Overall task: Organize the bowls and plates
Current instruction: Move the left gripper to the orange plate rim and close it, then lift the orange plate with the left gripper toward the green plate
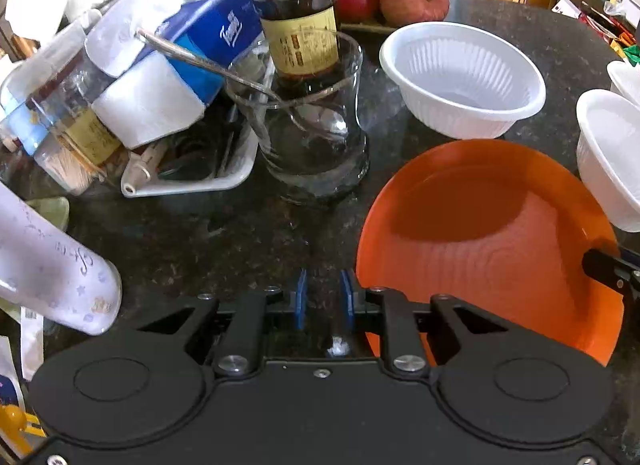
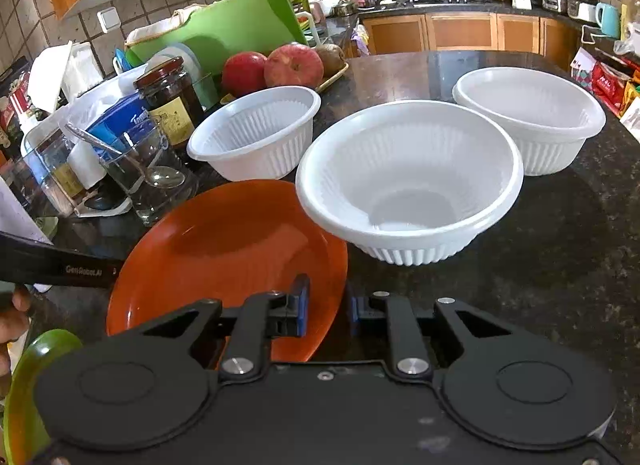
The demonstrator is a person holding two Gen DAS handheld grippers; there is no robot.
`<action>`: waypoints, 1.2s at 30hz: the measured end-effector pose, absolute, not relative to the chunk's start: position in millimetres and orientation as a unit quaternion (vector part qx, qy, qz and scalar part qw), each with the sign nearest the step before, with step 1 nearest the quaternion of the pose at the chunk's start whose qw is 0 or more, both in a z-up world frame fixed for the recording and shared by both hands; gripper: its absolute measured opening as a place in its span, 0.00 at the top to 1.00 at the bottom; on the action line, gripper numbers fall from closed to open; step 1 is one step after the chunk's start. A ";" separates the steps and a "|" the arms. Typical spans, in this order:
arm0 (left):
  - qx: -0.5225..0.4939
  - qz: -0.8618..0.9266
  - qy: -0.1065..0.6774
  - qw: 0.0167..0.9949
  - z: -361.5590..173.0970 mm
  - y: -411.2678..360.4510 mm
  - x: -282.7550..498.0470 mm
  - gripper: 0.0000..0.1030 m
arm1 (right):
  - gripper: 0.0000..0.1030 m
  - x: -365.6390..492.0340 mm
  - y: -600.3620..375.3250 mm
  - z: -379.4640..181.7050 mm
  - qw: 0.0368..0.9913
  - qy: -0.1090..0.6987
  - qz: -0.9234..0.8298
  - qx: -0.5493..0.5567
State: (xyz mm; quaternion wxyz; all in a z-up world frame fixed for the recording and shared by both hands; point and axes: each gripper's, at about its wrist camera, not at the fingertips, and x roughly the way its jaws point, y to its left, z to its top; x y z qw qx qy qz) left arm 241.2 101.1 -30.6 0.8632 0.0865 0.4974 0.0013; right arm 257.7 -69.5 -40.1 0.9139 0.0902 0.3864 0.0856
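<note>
An orange plate (image 2: 224, 249) is tilted up off the dark counter; its right rim sits between the blue pads of my right gripper (image 2: 324, 311), which is shut on it. The plate also shows in the left wrist view (image 1: 492, 241), right of my left gripper (image 1: 323, 293), whose pads stand slightly apart with nothing between them. A white ribbed bowl (image 2: 408, 181) is just beyond the plate. Two more white bowls stand at the back left (image 2: 256, 137) and back right (image 2: 532, 113). In the left wrist view, bowls show at the centre back (image 1: 460, 77) and the right edge (image 1: 608, 157).
A glass with a spoon (image 1: 312, 125), a dark jar (image 1: 300, 17), tissue packs and a cluttered white tray (image 1: 192, 181) crowd the left. Apples (image 2: 294, 65) lie on a tray behind. A green plate (image 2: 24, 397) shows at the lower left edge. The counter edge curves at right.
</note>
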 end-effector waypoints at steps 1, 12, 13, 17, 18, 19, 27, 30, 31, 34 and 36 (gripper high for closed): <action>0.090 0.001 0.497 0.863 -30.9 100.7 244.1 0.73 | 0.82 258.2 -68.8 -40.3 0.914 0.386 0.083 0.089; 0.098 -0.031 0.496 0.862 -31.9 92.9 232.8 0.99 | 0.91 242.3 -67.5 -38.6 0.918 0.386 0.056 0.074; 0.099 -0.035 0.496 0.862 -31.9 92.0 230.8 1.00 | 0.91 239.0 -68.0 -38.5 0.918 0.386 0.052 0.074; 0.106 -0.057 0.494 0.861 -31.3 85.7 221.2 1.00 | 0.91 223.1 -72.6 -37.6 0.919 0.386 0.029 0.080; 0.109 -0.064 0.493 0.861 -31.4 83.7 217.8 1.00 | 0.91 218.9 -73.8 -37.4 0.919 0.385 0.023 0.081; 0.111 -0.071 0.492 0.861 -31.2 81.8 215.6 1.00 | 0.91 214.3 -75.1 -37.1 0.919 0.384 0.015 0.083; 0.136 -0.117 0.477 0.860 -26.3 60.6 195.0 1.00 | 0.91 179.2 -83.3 -32.5 0.923 0.372 -0.030 0.092; 0.141 -0.130 0.473 0.860 -22.9 52.4 185.3 1.00 | 0.91 168.7 -90.0 -31.9 0.923 0.369 -0.042 0.095; 0.144 -0.134 0.472 0.860 -22.6 50.1 182.5 1.00 | 0.91 165.8 -92.9 -32.3 0.923 0.369 -0.046 0.097; 0.152 -0.144 0.469 0.858 -22.4 41.3 173.0 1.00 | 0.91 157.4 -99.6 -33.3 0.922 0.371 -0.051 0.098; 0.156 -0.148 0.468 0.857 -22.7 36.0 168.7 1.00 | 0.91 154.1 -104.5 -33.5 0.921 0.372 -0.054 0.099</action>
